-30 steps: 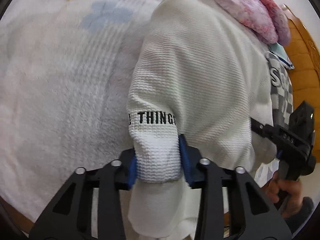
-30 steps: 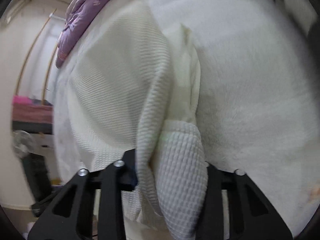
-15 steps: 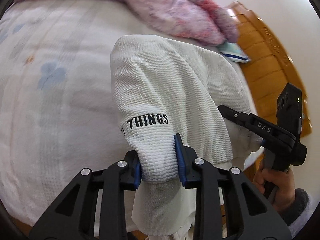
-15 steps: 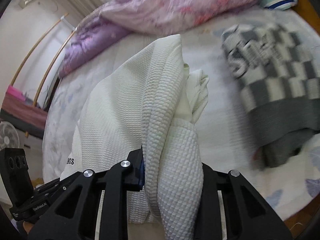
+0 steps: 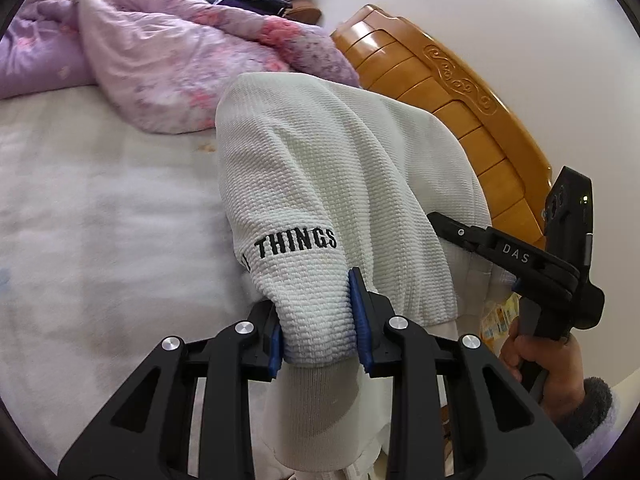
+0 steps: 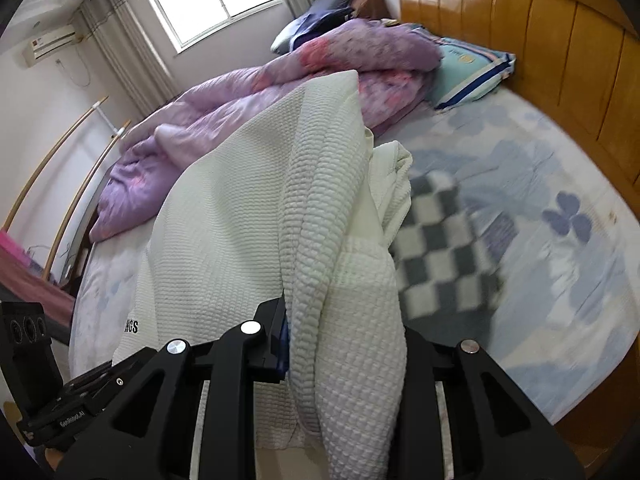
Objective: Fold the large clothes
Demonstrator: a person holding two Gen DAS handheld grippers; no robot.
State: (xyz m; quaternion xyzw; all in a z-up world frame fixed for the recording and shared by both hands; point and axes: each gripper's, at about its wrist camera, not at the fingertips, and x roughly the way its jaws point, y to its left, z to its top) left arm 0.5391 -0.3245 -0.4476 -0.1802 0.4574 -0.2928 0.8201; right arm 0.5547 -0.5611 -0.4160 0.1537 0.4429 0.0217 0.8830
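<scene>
Two grippers are holding one white waffle-knit garment (image 5: pixel 340 168) up above the bed, one at each side of it. At the far left of the left wrist view, the pale bedsheet (image 5: pixel 100 208) is lying flat, with a rumpled purple and pink quilt (image 5: pixel 168 64) heaped along its far edge. Moving rightward, the left gripper (image 5: pixel 318 334) is pinching a bunched fold of the garment between its blue pads (image 5: pixel 362 320), its jaws closed on the fabric just below the black lettering "THINGS" (image 5: pixel 298 242), and the cloth is hanging down past the fingers. Further right in that view, the right gripper (image 5: pixel 520 264) is showing side-on against the garment's other edge, held by the person's right hand (image 5: pixel 552 368), and the carved wooden headboard (image 5: pixel 460 92) is rising behind it. In the right wrist view, the left gripper is appearing at the lower left edge, the window (image 6: pixel 216 0) is lighting the far wall, and the right gripper is clamping a thick gathered ridge of the garment in the middle, its jaws closed on the cloth. To the right of that ridge, a grey and white checked garment (image 6: pixel 444 256) is lying on the flower-printed sheet, blurred, and a teal pillow (image 6: pixel 468 68) is sitting against the headboard.
</scene>
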